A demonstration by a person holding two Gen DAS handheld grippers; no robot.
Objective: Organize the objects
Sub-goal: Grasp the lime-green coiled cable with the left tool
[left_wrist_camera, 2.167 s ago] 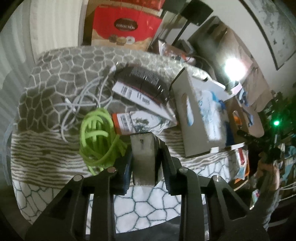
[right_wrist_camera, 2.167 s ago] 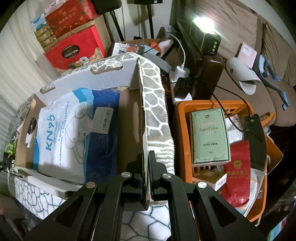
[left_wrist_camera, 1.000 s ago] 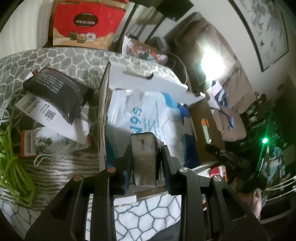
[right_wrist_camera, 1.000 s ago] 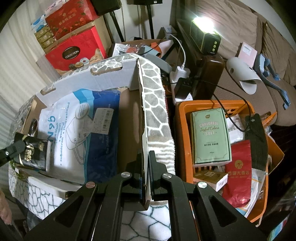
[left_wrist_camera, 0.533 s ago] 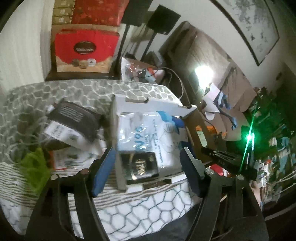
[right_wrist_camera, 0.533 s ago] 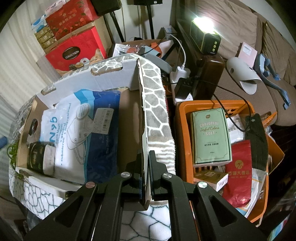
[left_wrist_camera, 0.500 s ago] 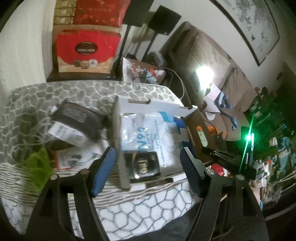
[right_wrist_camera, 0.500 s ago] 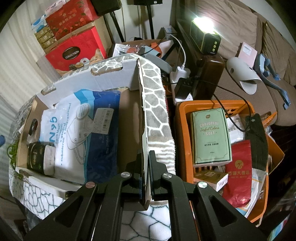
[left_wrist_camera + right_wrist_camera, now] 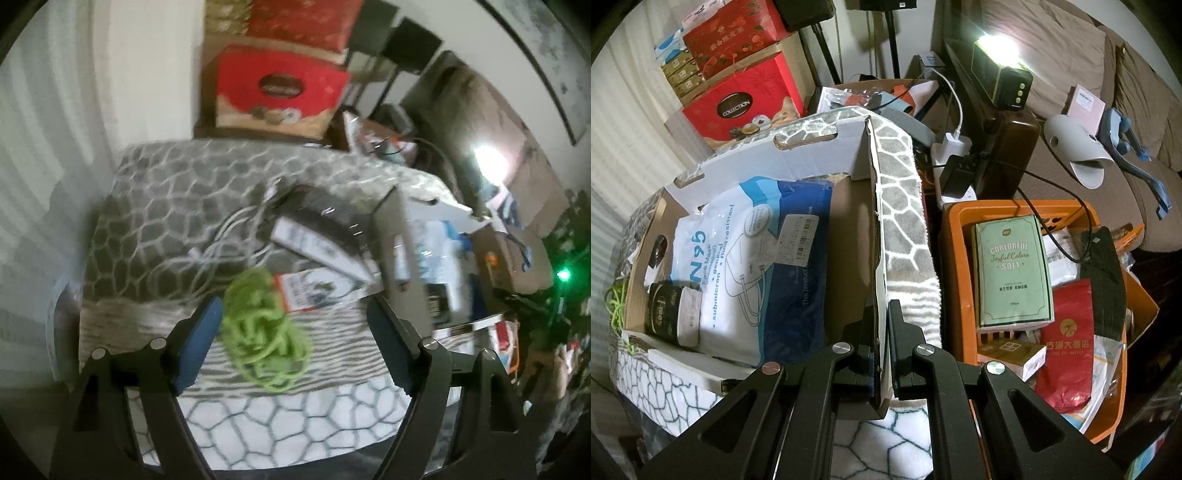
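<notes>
Release is done: the small dark foil packet (image 9: 666, 313) now lies in the open cardboard box (image 9: 812, 162), whose side wall the right gripper (image 9: 882, 325) still clamps, while the left gripper (image 9: 291, 317), jaws wide and empty, has swung back above the coiled lime-green cord (image 9: 264, 332), likely next.

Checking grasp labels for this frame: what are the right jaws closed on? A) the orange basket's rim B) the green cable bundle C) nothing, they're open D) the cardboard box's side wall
D: in the right wrist view the right gripper has its jaws pinched on the upright side wall of the cardboard box, while the orange basket sits apart to the right.
</notes>
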